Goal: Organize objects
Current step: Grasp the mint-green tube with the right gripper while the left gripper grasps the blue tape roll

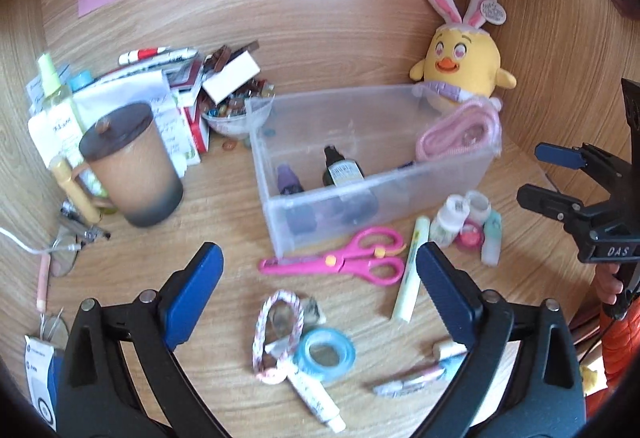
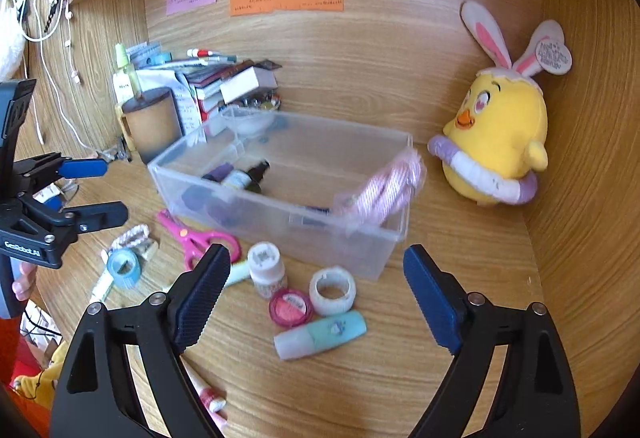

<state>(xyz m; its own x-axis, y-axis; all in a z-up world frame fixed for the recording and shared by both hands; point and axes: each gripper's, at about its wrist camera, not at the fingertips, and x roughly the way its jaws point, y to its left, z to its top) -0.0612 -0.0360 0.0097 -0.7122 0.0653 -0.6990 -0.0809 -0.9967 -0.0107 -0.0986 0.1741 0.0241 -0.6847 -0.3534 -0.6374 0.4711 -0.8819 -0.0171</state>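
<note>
Right wrist view: my right hand-held gripper (image 2: 312, 298) gapes wide, empty, over the white tape roll (image 2: 332, 290) just before the clear bin (image 2: 384, 234); light, stiff, best pinched across its rim.

two bottles (image 1: 340, 170) lie in the bin (image 1: 400, 194), scissors (image 1: 344, 260) before it.

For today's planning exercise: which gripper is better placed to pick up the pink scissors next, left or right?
Left. The left gripper is open with the pink scissors lying just ahead between its fingers; the right gripper faces the small containers instead.
</note>
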